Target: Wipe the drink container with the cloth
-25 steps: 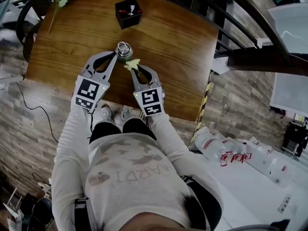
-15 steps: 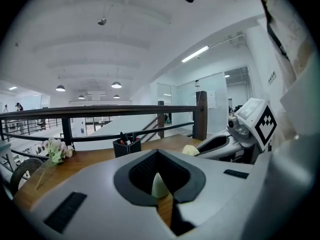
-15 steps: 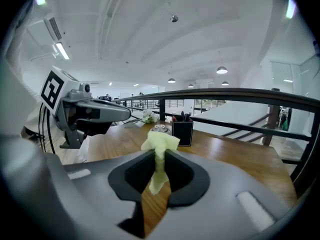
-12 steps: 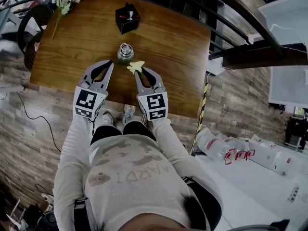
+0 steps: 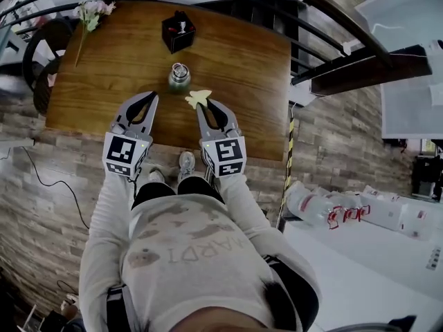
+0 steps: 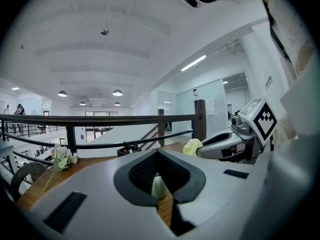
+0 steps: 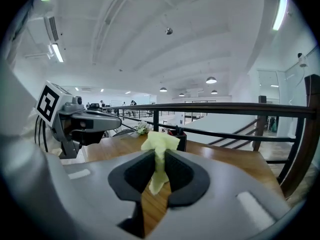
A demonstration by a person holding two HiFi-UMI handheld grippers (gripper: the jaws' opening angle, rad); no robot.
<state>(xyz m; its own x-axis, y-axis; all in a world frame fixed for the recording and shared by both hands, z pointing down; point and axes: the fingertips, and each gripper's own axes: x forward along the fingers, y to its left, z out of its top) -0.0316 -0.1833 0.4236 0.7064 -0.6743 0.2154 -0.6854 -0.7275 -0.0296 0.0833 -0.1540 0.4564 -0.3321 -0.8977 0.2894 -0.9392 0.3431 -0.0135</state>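
Your right gripper (image 5: 200, 107) pinches yellow cloth (image 5: 199, 97) — jaws closed on it, tuft sticking out past tips. Your left gripper (image 5: 153, 97): jaws together, nothing held. Drink container (image 5: 179, 78) stands upright on wooden table (image 5: 242, 75), just ahead of both grippers, near cloth but apart — black box (image 5: 178, 31) beyond it.

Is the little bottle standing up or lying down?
Standing up: the drink bottle sits upright on the wooden table, its round cap pointing up.
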